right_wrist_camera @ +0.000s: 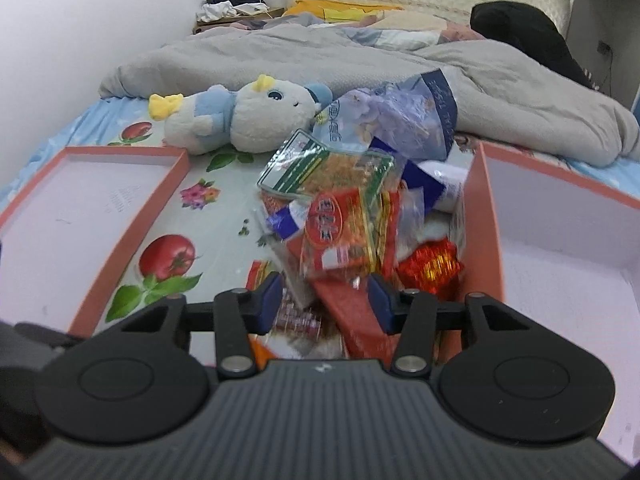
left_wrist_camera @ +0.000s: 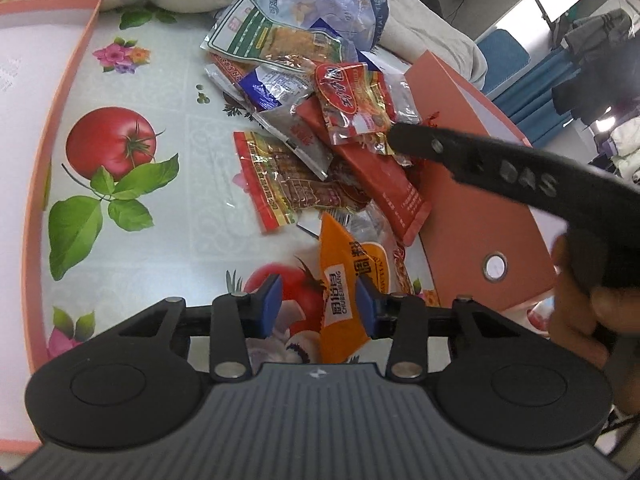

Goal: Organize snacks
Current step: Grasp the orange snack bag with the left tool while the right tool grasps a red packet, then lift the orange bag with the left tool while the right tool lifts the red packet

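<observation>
Snack packets are lying heaped between my two orange trays on the tomato-print cloth (left_wrist_camera: 132,248), my left tongs (left_wrist_camera: 319,307) gaping around the orange foil packet (left_wrist_camera: 340,292), my right tongs (right_wrist_camera: 325,302) gaping over the long red packet (right_wrist_camera: 352,320).

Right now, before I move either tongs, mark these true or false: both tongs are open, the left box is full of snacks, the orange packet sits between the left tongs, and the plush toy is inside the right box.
1. Both the left tongs and the right tongs are open. True.
2. The left box is full of snacks. False: no snacks show in it.
3. The orange packet lies between the left tongs' fingers. True, ungripped.
4. The plush toy is inside the right box. False: it lies on the cloth behind the snack pile.
</observation>
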